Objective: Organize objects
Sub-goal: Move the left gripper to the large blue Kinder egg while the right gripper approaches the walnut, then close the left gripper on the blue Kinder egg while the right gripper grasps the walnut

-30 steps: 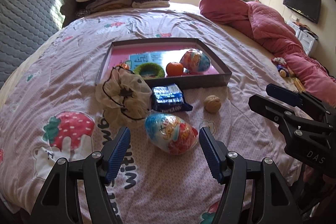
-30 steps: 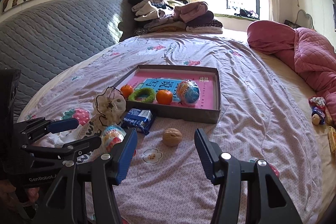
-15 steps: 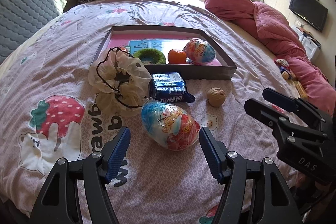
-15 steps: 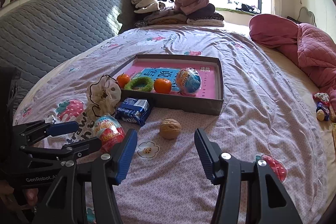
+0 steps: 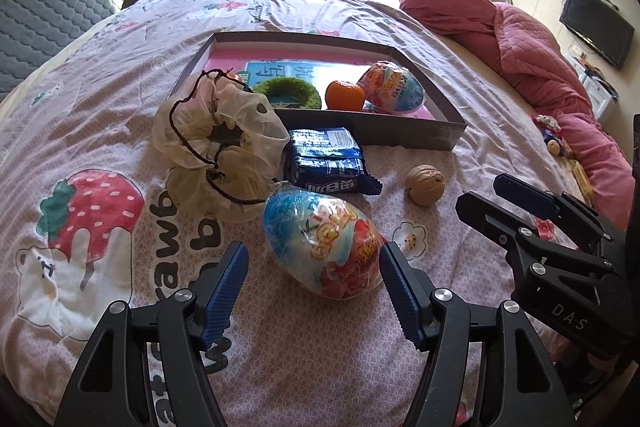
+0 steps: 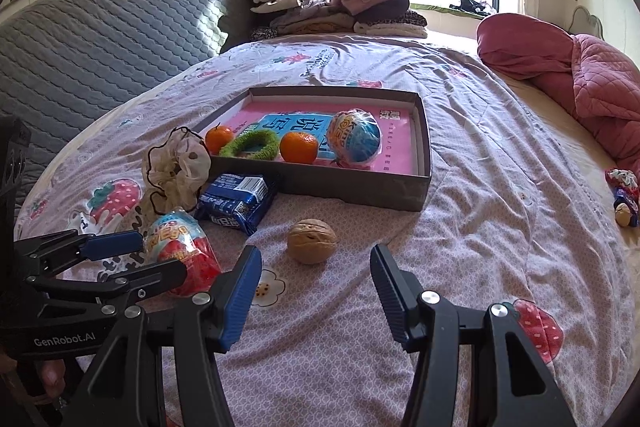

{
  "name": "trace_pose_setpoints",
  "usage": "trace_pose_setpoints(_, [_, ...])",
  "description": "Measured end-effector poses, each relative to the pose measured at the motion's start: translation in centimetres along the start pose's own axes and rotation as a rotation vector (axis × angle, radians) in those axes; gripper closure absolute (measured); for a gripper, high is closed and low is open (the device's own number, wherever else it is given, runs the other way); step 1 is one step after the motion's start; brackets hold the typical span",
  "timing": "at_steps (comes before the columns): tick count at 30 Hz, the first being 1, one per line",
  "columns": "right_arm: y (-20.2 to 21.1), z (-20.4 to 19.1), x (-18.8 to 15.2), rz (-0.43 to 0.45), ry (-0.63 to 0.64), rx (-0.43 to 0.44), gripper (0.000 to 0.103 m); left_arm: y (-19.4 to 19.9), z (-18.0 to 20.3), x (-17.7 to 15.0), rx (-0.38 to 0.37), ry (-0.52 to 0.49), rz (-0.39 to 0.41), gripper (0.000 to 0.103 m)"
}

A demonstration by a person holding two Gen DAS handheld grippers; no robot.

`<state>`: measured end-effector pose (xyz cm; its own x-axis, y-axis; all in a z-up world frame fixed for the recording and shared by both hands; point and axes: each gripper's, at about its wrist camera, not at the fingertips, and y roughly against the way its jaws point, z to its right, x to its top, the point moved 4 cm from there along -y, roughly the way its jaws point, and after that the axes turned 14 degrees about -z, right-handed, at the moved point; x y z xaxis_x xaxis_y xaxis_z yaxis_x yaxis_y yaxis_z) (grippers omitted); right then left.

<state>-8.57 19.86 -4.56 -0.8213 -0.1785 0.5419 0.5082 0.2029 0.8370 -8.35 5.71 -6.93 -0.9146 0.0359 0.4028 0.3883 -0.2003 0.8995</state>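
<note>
A foil-wrapped toy egg [image 5: 320, 243] [image 6: 176, 239] lies on the bedsheet between the fingers of my left gripper [image 5: 314, 251] [image 6: 158, 255], which is open; the pads flank it without pressing. A walnut [image 6: 312, 241] [image 5: 425, 185] rests just ahead of my right gripper [image 6: 315, 255] [image 5: 480, 189], also open and empty. Behind them lie a blue snack pack [image 5: 326, 161] [image 6: 236, 203] and a cream scrunchie [image 5: 216, 135] [image 6: 176, 167]. The grey box [image 5: 400, 135] [image 6: 340, 187] holds a second egg [image 6: 354, 141], two tangerines and a green ring [image 6: 250, 145].
A pink quilt [image 5: 520, 39] is heaped at the right of the bed. Folded clothes [image 6: 332, 7] are stacked by the window, beside a grey padded headboard [image 6: 100, 39]. Small toys [image 6: 622, 187] lie near the right edge. A television [image 5: 596, 23] hangs on the far wall.
Both grippers have sunk and moved in toward the bed. The toy egg now sits between the left fingers, and the walnut is nearer the right ones. Neither opening changed.
</note>
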Motion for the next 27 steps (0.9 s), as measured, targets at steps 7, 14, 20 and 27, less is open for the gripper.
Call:
trace_pose_setpoints(7, [-1.1,-0.1,0.3,-0.016,0.011,0.003,0.047,-0.7,-0.2,0.1,-0.021,0.015,-0.007,0.034])
trace_pose_setpoints(14, [-3.0,-0.2,1.0,-0.044,0.027,-0.003,0.047,-1.2,-0.8,0.3,-0.043,0.043,-0.015,0.034])
trace_pose_setpoints(20, [-4.4,0.0,1.2,-0.060,0.030,0.000,0.047,-1.8,-1.0,0.8,-0.075,0.072,-0.022,0.034])
trace_pose_setpoints(27, [-5.7,-0.1,1.3,-0.071,0.040,0.022,0.049,-3.0,-1.2,1.5,-0.097,0.110,-0.037,0.034])
